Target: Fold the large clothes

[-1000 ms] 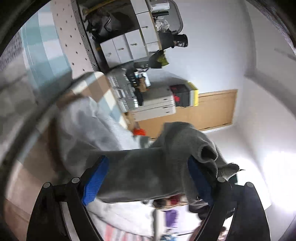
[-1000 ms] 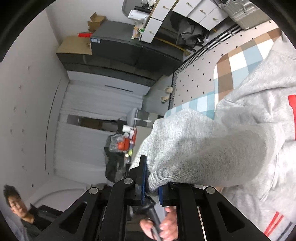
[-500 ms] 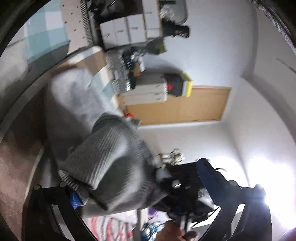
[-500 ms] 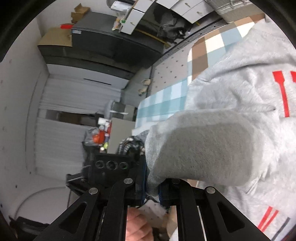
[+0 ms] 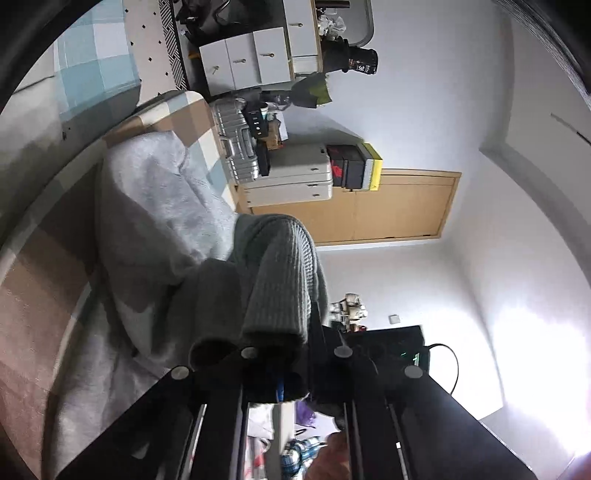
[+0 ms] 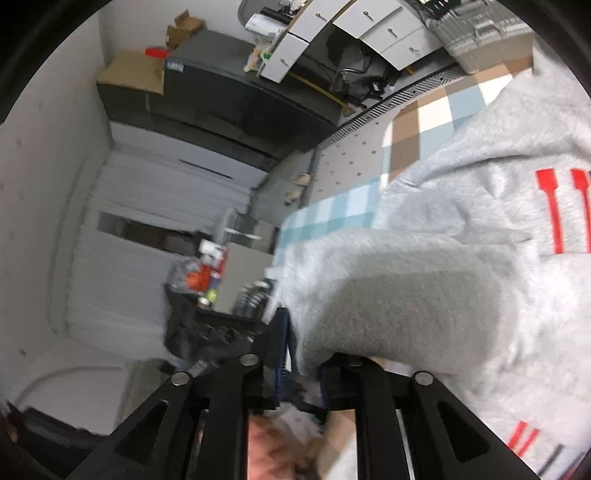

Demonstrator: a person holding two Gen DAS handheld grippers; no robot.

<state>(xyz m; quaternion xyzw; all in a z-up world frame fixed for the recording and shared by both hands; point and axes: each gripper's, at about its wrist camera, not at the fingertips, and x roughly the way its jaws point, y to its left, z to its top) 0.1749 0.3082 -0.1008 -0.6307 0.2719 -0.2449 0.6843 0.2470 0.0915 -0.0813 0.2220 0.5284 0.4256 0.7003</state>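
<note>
Garment: you are working a grey sweatshirt [image 6: 480, 206] with red stripes. It lies spread on a checked cover [image 6: 424, 122], one cuff lifted at each gripper.
Left gripper [image 5: 291, 373]: its jaws have just closed and now pinch the ribbed cuff [image 5: 284, 280]. The cloth hangs slack above the pads.
Right gripper [image 6: 299, 369]: its jaws have just been opening. They stand partly spread with the other cuff [image 6: 406, 314] between them. You cannot tell whether the pads bear on the cloth.
Handling: judge the fabric soft, thick and limp. It will sag and bunch, not hold a line. It is neither fragile nor slippery. The bulk may drag on the cover.
Where to grip: take the ribbed cuff or a seam, where the knit is doubled. A shallow pinch on loose fleece may slip out.
Surroundings: a silver case [image 5: 236, 147] and a white box [image 5: 291, 177] stand beyond the cover's far edge. White drawers [image 6: 369, 29] and a dark cabinet [image 6: 207, 96] sit well apart.
Obstructions: nothing lies on the sweatshirt. Each gripper works just beside the other, so keep them apart.
</note>
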